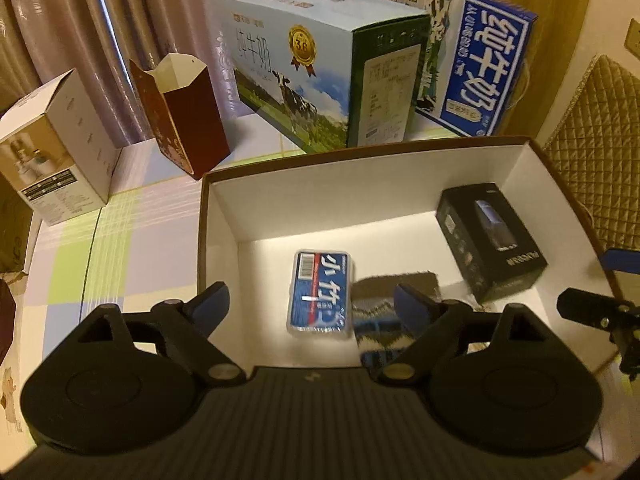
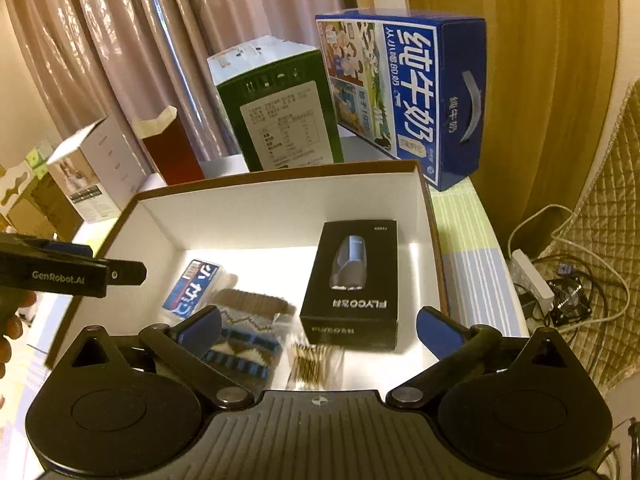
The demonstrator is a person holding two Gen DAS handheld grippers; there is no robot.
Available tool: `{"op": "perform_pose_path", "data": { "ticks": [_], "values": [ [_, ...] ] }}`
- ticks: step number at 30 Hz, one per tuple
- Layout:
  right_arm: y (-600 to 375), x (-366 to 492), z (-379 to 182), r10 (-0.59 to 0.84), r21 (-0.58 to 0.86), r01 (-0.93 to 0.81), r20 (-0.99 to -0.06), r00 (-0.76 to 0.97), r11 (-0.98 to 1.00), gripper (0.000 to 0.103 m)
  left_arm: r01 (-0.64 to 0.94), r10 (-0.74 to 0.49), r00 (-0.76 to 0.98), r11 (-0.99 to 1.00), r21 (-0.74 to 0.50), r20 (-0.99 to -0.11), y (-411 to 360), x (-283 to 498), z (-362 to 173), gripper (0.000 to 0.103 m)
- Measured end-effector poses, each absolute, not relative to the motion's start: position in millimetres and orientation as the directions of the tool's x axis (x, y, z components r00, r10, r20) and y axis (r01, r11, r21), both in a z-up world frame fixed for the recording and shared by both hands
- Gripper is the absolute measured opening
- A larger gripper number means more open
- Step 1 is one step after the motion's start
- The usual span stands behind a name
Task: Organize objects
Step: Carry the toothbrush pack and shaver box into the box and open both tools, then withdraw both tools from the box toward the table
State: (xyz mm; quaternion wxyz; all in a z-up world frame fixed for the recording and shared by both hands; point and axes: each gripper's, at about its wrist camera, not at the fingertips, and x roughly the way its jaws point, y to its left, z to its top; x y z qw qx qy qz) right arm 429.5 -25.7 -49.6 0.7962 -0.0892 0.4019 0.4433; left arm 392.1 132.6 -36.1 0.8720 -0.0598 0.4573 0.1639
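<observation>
An open white-lined box [image 1: 320, 204] [image 2: 256, 216] sits on the table. Inside lie a blue card pack [image 1: 322, 294] [image 2: 192, 286], a patterned knit sock [image 1: 384, 320] [image 2: 244, 320], a black FLYCO box [image 1: 490, 240] [image 2: 352, 284] and a small bag of gold pins [image 2: 310, 364]. My left gripper [image 1: 314, 304] is open and empty above the card pack and sock; it also shows in the right wrist view [image 2: 120, 274]. My right gripper [image 2: 318, 330] is open and empty above the sock, pins and black box; its finger shows at the left wrist view's right edge [image 1: 588, 312].
Behind the box stand a light blue milk carton [image 1: 316, 68] [image 2: 280, 112], a dark blue milk carton [image 1: 472, 60] [image 2: 408, 92], an open dark red box [image 1: 184, 112] [image 2: 168, 148] and a white product box [image 1: 56, 148] [image 2: 94, 168]. Cables and a power strip [image 2: 532, 276] lie right of the table.
</observation>
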Motion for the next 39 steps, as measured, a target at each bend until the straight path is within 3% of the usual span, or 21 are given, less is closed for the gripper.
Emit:
{"op": "perform_pose_path", "data": {
  "ticks": [18, 39],
  "values": [
    [-78, 380, -14, 0.693, 0.275, -0.768, -0.663, 0.285, 0.579, 0.101, -0.382, 0.218, 0.571, 0.924, -0.021, -0.792, 88, 301, 5, 0.087],
    [-126, 322, -19, 0.675, 0.280, -0.776, -0.697, 0.241, 0.566, 0.101, -0.440, 0.217, 0.546, 0.896, -0.056, -0.809, 55, 215, -3, 0.087]
  ]
}}
